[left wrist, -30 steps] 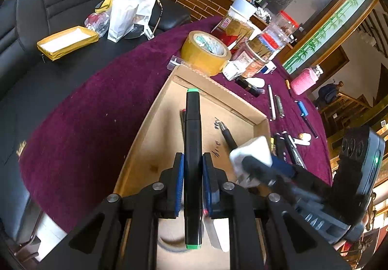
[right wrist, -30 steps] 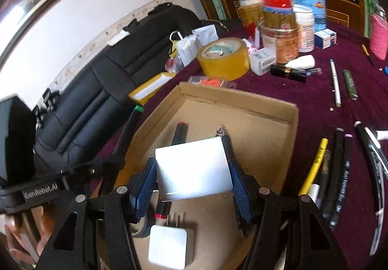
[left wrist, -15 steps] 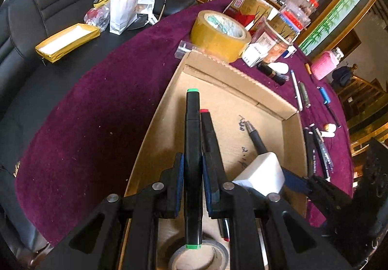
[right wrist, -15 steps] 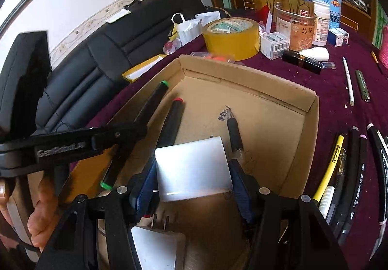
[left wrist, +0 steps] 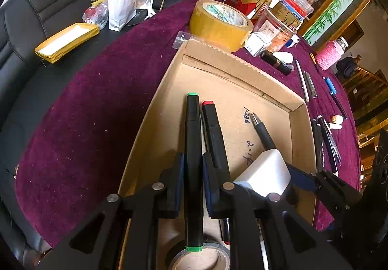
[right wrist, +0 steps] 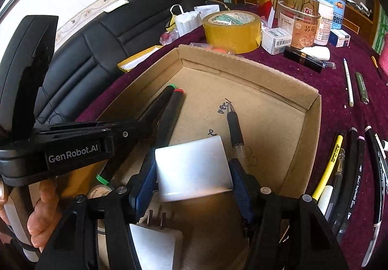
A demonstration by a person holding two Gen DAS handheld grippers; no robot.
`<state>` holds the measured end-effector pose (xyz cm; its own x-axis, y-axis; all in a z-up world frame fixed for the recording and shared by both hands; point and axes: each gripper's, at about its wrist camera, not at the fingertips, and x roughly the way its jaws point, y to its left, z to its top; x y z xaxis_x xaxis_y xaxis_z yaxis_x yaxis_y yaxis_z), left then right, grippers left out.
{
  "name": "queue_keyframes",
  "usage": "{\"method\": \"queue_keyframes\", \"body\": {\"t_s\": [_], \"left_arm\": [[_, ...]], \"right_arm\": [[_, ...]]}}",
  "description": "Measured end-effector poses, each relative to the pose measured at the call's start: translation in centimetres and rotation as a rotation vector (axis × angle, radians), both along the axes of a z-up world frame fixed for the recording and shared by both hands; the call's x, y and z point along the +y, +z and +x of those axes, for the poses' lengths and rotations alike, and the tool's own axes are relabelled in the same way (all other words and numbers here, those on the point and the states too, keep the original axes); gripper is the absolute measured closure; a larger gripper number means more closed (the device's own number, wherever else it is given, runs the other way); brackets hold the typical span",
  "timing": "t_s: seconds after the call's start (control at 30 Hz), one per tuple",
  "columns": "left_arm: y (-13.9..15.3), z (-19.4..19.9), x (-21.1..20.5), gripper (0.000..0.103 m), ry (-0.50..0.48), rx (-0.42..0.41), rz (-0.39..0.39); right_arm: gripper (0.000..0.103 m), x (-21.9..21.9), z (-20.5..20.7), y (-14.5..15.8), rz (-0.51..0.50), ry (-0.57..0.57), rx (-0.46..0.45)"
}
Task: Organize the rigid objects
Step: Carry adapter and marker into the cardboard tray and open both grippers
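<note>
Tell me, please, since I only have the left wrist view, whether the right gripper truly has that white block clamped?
Observer: Yes. The right wrist view shows the right gripper with a blue pad against each side of the white block.
Operator: Is anything hidden near it in the box?
Observer: A white plug adapter with two prongs lies on the cardboard box floor, nearer the camera.
Operator: And outside the box?
Observer: A yellow pen lies among dark pens to its right.
</note>
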<state>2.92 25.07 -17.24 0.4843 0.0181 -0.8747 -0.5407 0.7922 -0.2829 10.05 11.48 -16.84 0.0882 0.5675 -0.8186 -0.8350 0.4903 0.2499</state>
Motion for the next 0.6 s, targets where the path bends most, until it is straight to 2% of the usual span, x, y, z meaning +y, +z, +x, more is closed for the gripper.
{"method": "queue_keyframes", "body": {"t_s": [0.27,0.37,0.43,0.5,0.6], "left_arm": [[-0.2,0.0,0.0,0.089,0.001,0.002,-0.007],[-0.2,0.1,-0.1,0.085,-0.014,0.006,-0.015],[0.2,-0.1,-0.3,0.078,-0.021,-0.006,-0.015],[1.3,-0.8,-0.5,0.051,-0.004,-0.038,0.003],[3.1,-2.1,-1.0,0.048,0.016,-0.087,0.040]], "right_arm": [[0.037,0.1,0.0,0.1,0.017,0.002,0.008],[0.037,-0.2,0.1,0.1,0.035,0.001,0.012],[0.037,-0.4,0.1,0.3,0.056,0.003,0.009],[0.037,-0.9,-0.1,0.7,0.081,0.013,0.009],[0.037,-1.9,0.5,1.4,0.150,0.015,0.065]]}}
